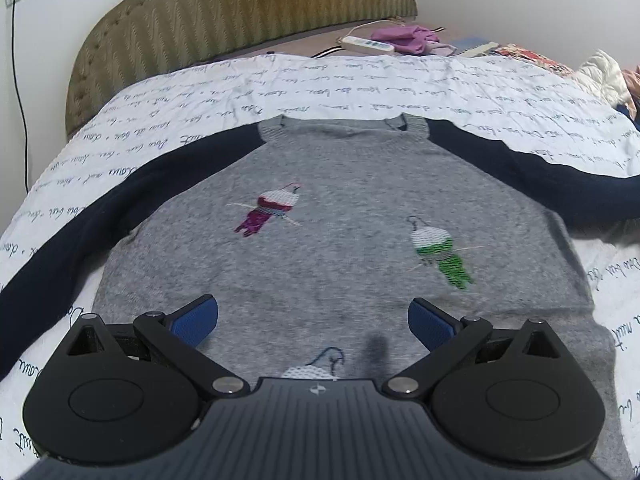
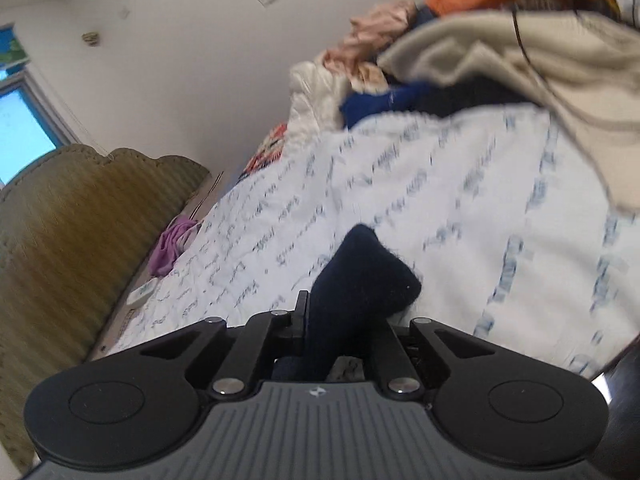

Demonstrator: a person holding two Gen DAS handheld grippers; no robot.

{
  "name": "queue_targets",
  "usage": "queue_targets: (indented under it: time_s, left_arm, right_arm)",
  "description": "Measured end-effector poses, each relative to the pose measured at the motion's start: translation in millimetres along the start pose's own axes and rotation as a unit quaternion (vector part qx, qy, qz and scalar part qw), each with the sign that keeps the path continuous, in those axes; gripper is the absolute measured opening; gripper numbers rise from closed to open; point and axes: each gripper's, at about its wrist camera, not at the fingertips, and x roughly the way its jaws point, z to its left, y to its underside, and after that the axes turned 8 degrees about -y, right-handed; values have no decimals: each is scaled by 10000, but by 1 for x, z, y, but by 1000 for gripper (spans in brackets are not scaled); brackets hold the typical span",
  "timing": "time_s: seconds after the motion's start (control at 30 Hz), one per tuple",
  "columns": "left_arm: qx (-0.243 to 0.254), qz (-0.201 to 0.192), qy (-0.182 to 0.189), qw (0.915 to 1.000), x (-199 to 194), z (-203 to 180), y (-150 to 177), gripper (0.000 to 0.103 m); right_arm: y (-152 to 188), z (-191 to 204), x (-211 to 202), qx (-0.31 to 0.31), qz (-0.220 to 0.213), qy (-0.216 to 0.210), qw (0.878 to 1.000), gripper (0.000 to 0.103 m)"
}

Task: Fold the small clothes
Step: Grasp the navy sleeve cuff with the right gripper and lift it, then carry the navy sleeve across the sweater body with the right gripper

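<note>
1. I see the grey sweater [image 1: 340, 216] spread flat, front up, on the white script-print bedcover [image 1: 400, 80], navy sleeves out to both sides
2. My left gripper [image 1: 313, 322] hangs over the hem, jaws wide, nothing between the blue pads [image 1: 196, 320]
3. My right gripper [image 2: 340, 312] is clamped on a navy sleeve cuff [image 2: 368, 272]
4. Clothes pile [image 2: 500, 52] sits beyond, headboard [image 1: 240, 12] at the far end

The left wrist camera sits just behind the left gripper [image 1: 313, 316], low and close over the sweater [image 1: 340, 220], facing steeply down along the bed [image 1: 180, 92] toward the headboard [image 1: 224, 12]. The right wrist camera looks from behind the right gripper [image 2: 340, 312], tilted and aimed shallower across the bed. Both views share the script-printed cover, headboard and purple cloth [image 1: 404, 38].
</note>
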Motion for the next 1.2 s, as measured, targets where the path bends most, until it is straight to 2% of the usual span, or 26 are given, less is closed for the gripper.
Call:
queue_targets:
  time_s: [0.2, 0.37, 0.6, 0.73, 0.93, 1.2]
  left_arm:
    - [-167, 87, -47, 9998, 7, 14, 1, 103]
    - [-204, 88, -135, 9997, 8, 25, 4, 103]
    - [-301, 95, -158, 9994, 9, 38, 7, 103]
    - [-331, 49, -261, 9991, 8, 43, 7, 103]
    - [-281, 65, -351, 9990, 10, 51, 10, 103]
    - [-324, 27, -357, 9988, 9, 65, 12, 103]
  right_arm:
    - [28, 71, -2, -1352, 152, -240, 9904, 7]
    - [58, 115, -2, -1842, 422, -599, 9802, 7]
    - [94, 154, -3, -2347, 743, -911, 9649, 7]
    - [117, 185, -7, -2840, 879, -1058, 9489, 7]
    - [154, 232, -8, -3652, 1000, -1218, 9175, 7]
    - [190, 272, 3, -4046, 1251, -1334, 8960, 8]
